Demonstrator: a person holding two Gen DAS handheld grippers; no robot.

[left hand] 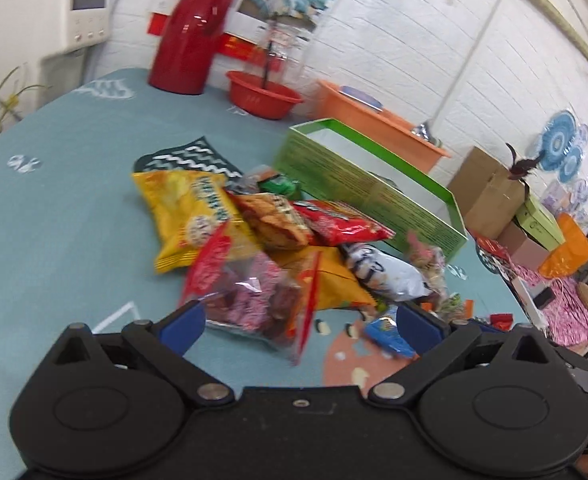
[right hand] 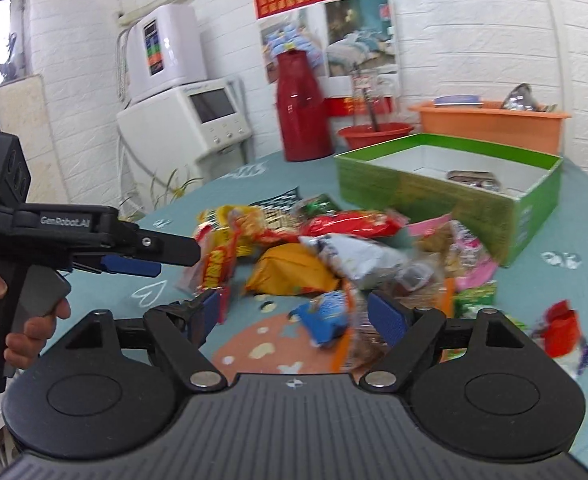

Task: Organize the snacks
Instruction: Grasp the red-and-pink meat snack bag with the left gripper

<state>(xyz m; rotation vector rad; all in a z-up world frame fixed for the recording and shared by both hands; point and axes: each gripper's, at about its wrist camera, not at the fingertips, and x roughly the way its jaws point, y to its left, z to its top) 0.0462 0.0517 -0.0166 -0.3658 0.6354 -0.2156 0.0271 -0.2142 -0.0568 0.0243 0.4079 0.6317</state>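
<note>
A pile of snack packets lies on the teal tablecloth (left hand: 54,208): a yellow chip bag (left hand: 186,216), a red packet (left hand: 342,224), an orange bag (left hand: 334,280), a white-and-black packet (left hand: 390,272) and a clear bag of pink sweets (left hand: 254,300). An open green box (left hand: 358,188) stands behind the pile; in the right wrist view the green box (right hand: 434,196) holds one dark packet (right hand: 474,178). My left gripper (left hand: 300,320) is open, just before the clear bag. My right gripper (right hand: 292,314) is open above a small blue packet (right hand: 326,316). The left gripper (right hand: 146,258) also shows at the left there.
A red thermos (left hand: 194,28), a red basin (left hand: 262,94) and an orange tub (left hand: 378,124) stand at the table's far side. A small red packet (right hand: 560,326) lies at the right. Cardboard boxes (left hand: 490,192) and clutter sit beyond the table's right edge.
</note>
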